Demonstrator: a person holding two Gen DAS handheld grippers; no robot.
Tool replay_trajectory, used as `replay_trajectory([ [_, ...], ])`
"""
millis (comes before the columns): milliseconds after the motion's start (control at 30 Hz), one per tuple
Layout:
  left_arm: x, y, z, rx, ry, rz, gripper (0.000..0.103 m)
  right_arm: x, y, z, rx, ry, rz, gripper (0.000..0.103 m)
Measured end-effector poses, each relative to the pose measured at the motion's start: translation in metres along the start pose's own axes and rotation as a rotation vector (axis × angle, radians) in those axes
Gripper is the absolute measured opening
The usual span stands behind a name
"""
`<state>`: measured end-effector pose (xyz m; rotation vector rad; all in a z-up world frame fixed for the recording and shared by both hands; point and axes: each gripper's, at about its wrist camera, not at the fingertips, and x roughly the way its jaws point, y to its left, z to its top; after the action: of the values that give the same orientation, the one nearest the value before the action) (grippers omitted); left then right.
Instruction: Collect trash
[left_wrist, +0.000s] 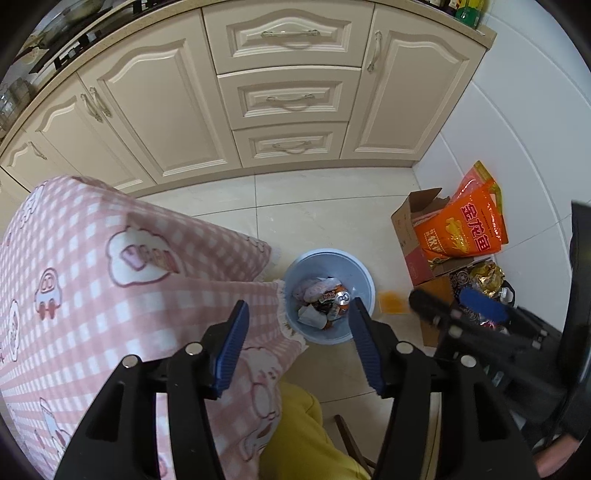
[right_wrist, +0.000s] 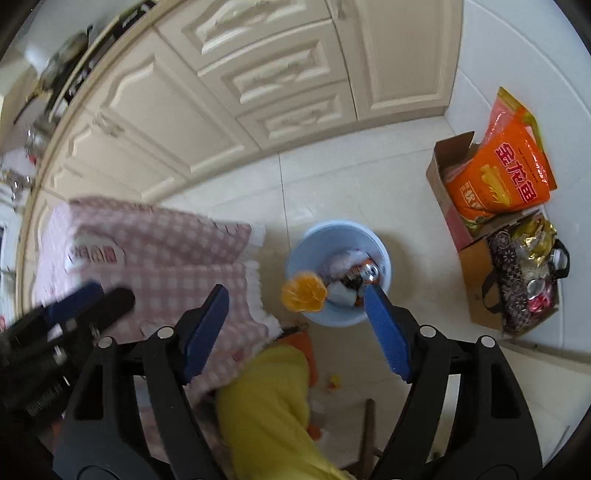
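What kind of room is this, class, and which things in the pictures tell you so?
Most likely a home kitchen: cream cabinets with drawers run under a countertop, the floor is tiled, and a blue waste bin holding rubbish stands beside a table under a pink checked cloth.

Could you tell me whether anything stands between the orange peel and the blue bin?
Nothing visible does. The orange peel is loose in the air by the rim of the bin, which is open, with no lid. The tablecloth hangs beside the bin, not over it. Whether the peel lands inside I cannot tell.
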<state>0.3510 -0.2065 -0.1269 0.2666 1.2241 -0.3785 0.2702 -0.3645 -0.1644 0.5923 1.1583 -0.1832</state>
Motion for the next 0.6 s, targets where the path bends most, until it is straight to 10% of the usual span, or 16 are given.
replay_trajectory([
  [600,-0.016,-0.005,-0.032,0.044,-0.025,-0.001,0.059,-0.017,-0.007,-0.035,0.026,0.031,-0.044,0.075],
])
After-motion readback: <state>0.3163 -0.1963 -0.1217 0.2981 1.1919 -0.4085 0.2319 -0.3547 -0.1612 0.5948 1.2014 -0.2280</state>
